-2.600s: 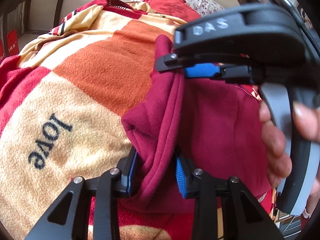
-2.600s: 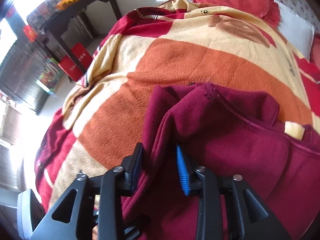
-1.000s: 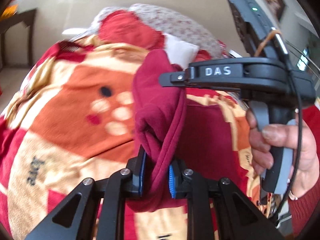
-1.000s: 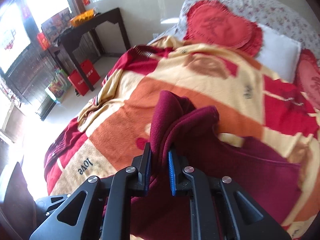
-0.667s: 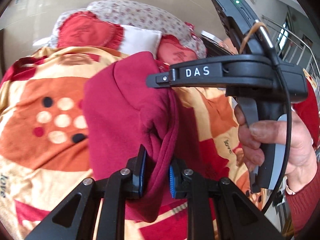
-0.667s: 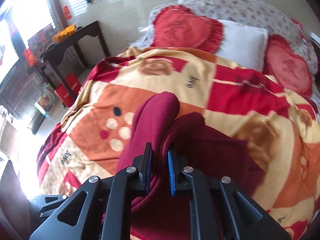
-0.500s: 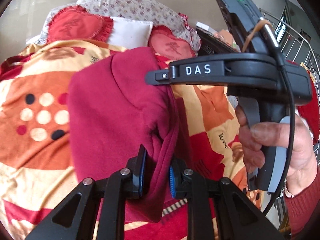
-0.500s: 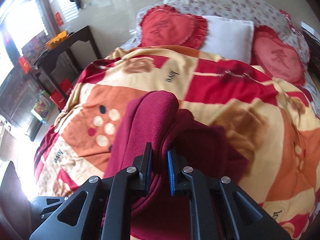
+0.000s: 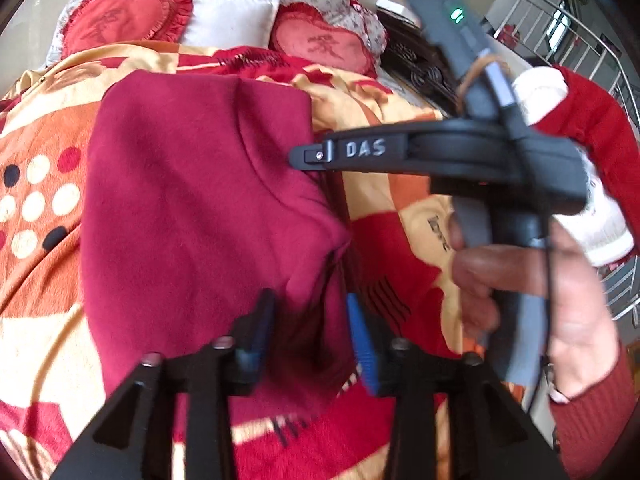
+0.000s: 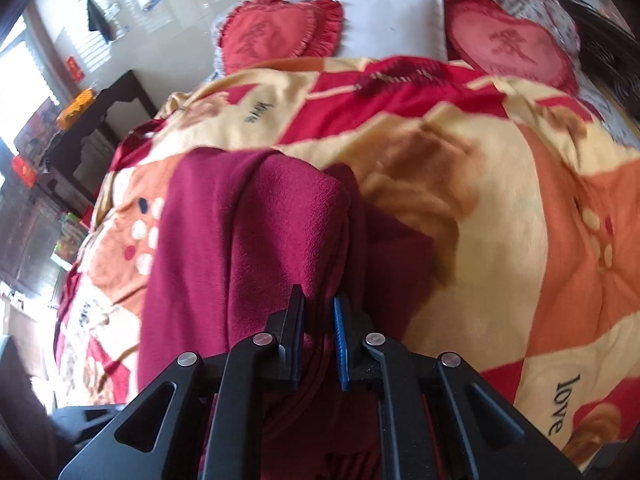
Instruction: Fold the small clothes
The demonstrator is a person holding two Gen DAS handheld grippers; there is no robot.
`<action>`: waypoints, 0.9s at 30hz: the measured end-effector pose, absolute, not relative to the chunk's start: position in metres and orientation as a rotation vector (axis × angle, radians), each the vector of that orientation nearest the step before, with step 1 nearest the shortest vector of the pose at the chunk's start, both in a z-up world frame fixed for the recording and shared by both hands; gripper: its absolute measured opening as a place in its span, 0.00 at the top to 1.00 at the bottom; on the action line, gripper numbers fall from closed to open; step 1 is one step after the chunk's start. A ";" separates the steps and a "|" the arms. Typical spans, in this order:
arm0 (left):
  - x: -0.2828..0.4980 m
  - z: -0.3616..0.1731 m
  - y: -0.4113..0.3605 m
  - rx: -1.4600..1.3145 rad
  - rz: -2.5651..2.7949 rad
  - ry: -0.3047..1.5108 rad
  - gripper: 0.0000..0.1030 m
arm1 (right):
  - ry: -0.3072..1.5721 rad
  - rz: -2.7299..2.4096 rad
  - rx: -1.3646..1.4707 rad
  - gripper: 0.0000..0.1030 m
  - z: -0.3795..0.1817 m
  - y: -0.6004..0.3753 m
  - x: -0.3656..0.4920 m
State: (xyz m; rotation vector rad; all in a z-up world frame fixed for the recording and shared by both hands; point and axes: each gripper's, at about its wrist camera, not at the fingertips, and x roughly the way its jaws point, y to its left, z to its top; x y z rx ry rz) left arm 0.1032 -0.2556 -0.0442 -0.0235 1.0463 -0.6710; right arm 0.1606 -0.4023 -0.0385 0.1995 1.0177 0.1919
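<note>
Right now my left gripper [image 9: 308,332] is letting its jaws spread apart, and the dark red fleece garment [image 9: 192,208] hangs loosely in the gap between the blue pads [image 9: 362,344], which no longer press on it. My right gripper [image 10: 319,332] has its jaws pinched tight on a bunched fold of that same garment [image 10: 256,240], the cloth rising in a rounded hump just above the fingertips. From the left wrist view I see the right gripper [image 9: 316,156] from the side, its black body marked DAS, with its tip at the right edge of the garment and my right hand [image 9: 532,292] wrapped around the handle, a red knit sleeve [image 9: 592,412] at the wrist. Most of the garment lies spread flat on the orange, cream and red patterned fleece blanket [image 10: 500,240], with a smooth broad panel on top and a straight far edge. Beyond the garment's far edge, at the head of the blanket, sit two red heart-shaped cushions [image 10: 280,34] with a white pillow [image 10: 394,20] between them. Off the blanket's left side in the right wrist view stands a dark wooden table [image 10: 104,120] against a pale wall.
</note>
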 end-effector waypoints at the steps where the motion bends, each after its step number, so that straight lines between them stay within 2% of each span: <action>1: 0.098 -0.039 -0.249 -0.014 -0.671 1.035 0.50 | 1.020 0.182 0.207 1.00 -0.043 -0.405 0.159; 2: 0.094 -0.033 -0.242 -0.006 -0.667 1.020 0.48 | 1.016 0.177 0.232 1.00 -0.044 -0.409 0.156; 4: 0.090 -0.021 -0.222 -0.009 -0.656 0.979 0.37 | 0.993 0.166 0.250 1.00 -0.038 -0.416 0.148; 6: 0.090 -0.014 -0.202 -0.036 -0.618 0.945 0.30 | 0.968 0.146 0.253 1.00 -0.033 -0.424 0.143; 13: 0.105 -0.026 -0.163 -0.063 -0.494 0.979 0.30 | 0.934 0.188 0.233 1.00 -0.021 -0.414 0.127; 16: 0.104 -0.029 -0.157 -0.045 -0.468 0.967 0.30 | 0.904 0.225 0.311 0.84 -0.005 -0.414 0.107; 21: 0.101 -0.046 -0.166 -0.006 -0.451 0.992 0.30 | 0.975 0.291 0.392 0.76 -0.021 -0.395 0.091; 23: 0.100 -0.050 -0.169 -0.006 -0.450 1.001 0.30 | 1.038 0.273 0.387 0.76 -0.041 -0.386 0.096; 24: 0.100 -0.051 -0.169 -0.004 -0.446 1.004 0.30 | 1.061 0.252 0.380 0.85 -0.048 -0.384 0.098; 25: 0.099 -0.050 -0.170 -0.003 -0.443 1.004 0.30 | 1.067 0.244 0.380 1.00 -0.053 -0.384 0.098; 27: 0.098 -0.048 -0.169 -0.006 -0.444 0.992 0.30 | 1.022 0.252 0.369 1.00 -0.047 -0.388 0.092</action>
